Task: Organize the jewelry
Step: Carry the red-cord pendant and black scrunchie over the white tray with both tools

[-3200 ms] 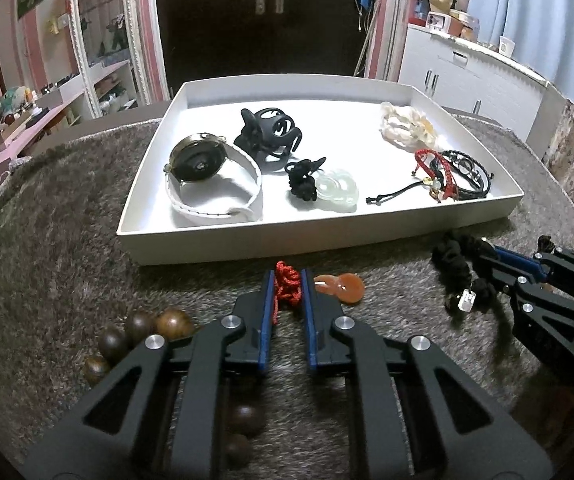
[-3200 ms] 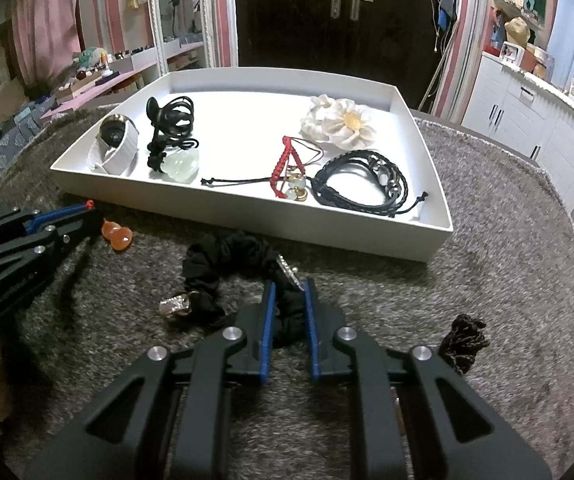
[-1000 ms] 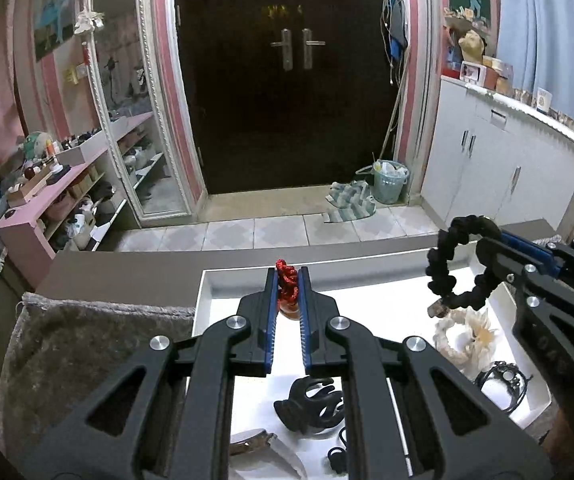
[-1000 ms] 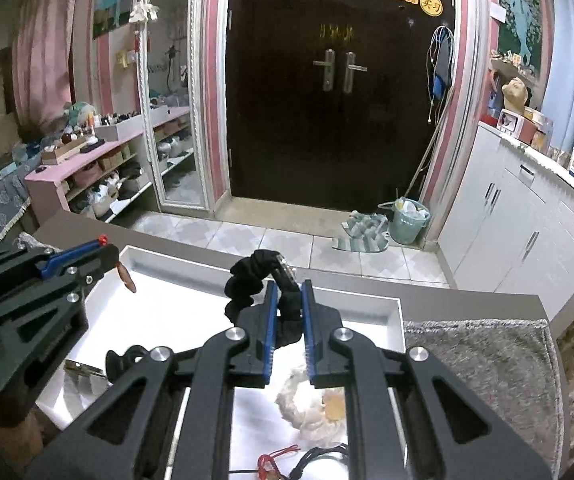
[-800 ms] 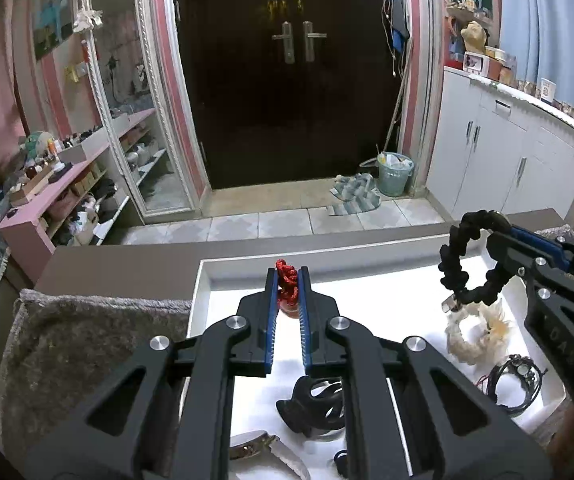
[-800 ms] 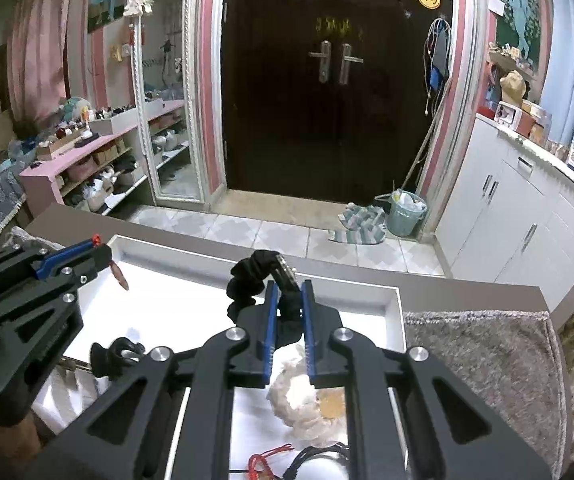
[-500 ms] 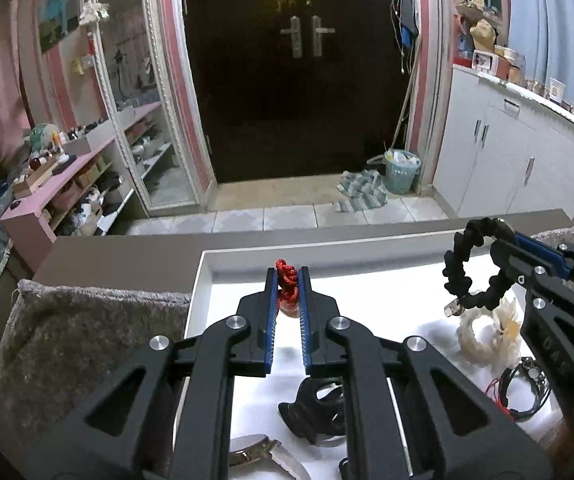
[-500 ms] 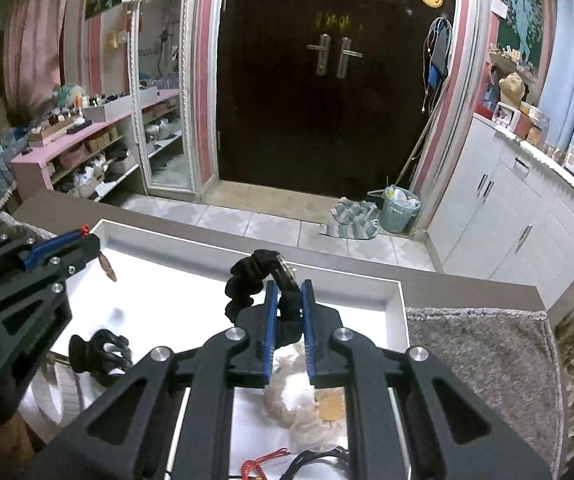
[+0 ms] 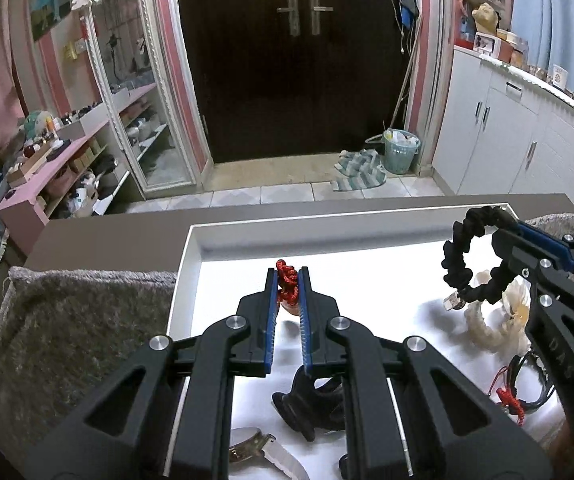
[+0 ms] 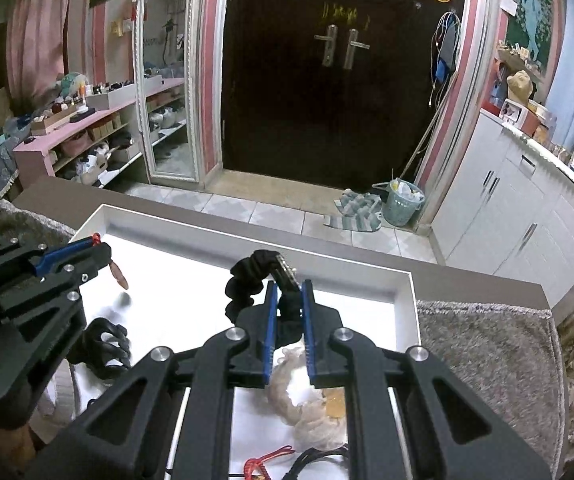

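My left gripper (image 9: 287, 280) is shut on the red cord of an orange pendant (image 9: 286, 286) and holds it above the far left part of the white tray (image 9: 327, 226). The pendant hangs below it in the right wrist view (image 10: 118, 274). My right gripper (image 10: 287, 296) is shut on a black beaded bracelet (image 10: 247, 286) and holds it above the tray's far right part; the bracelet also shows in the left wrist view (image 9: 463, 258).
In the tray lie a black hair claw (image 9: 311, 400), a white-strapped watch (image 9: 255, 446), a cream scrunchie (image 10: 307, 400) and red and black cord bracelets (image 9: 523, 392). The tray rests on a grey shaggy mat (image 9: 79, 320). Beyond the table edge are floor tiles and a dark door.
Both grippers have lifted their items from the mat and carried them over the tray. Over the last second both have sunk slightly toward it.
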Action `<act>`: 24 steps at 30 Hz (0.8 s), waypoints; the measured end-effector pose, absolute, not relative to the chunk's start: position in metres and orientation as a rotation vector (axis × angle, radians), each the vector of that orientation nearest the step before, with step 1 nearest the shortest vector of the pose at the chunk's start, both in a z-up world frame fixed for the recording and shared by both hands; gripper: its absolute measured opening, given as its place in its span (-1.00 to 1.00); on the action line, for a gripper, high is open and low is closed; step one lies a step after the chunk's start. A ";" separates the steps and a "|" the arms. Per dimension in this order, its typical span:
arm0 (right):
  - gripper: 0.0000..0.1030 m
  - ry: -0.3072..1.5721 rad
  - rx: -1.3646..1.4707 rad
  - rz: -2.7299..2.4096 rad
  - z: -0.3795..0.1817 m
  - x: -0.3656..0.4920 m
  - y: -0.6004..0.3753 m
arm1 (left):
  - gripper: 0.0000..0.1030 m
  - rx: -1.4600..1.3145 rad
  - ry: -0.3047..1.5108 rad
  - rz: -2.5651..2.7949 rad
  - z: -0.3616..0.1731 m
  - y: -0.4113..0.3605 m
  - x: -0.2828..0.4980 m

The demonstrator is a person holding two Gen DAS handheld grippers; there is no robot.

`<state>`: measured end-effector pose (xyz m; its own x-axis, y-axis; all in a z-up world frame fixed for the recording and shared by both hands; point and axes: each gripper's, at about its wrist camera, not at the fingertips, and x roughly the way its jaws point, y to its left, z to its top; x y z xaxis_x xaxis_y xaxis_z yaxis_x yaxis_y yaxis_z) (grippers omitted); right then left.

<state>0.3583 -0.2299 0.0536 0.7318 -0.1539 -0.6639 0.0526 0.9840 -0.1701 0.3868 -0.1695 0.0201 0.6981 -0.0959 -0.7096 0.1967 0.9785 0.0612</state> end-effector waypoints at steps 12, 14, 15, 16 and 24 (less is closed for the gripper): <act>-0.78 0.850 -0.129 -0.132 0.027 0.369 -0.241 | -0.85 0.139 0.832 -0.151 0.009 -0.166 0.400; -0.78 0.858 -0.129 -0.135 0.025 0.370 -0.241 | -0.84 0.141 0.841 -0.151 0.006 -0.165 0.402; -0.78 0.861 -0.130 -0.136 0.024 0.369 -0.241 | -0.84 0.139 0.847 -0.151 0.006 -0.166 0.403; -0.78 0.865 -0.132 -0.136 0.022 0.369 -0.241 | -0.83 0.137 0.849 -0.150 0.005 -0.166 0.403; -0.77 0.878 -0.119 -0.135 0.019 0.370 -0.244 | -0.82 0.152 0.877 -0.147 -0.001 -0.167 0.408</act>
<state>0.3695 -0.2443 0.0188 0.6312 -0.1667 -0.7575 0.0692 0.9848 -0.1590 0.4076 -0.1666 -0.0008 0.6308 -0.0652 -0.7732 0.1896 0.9792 0.0721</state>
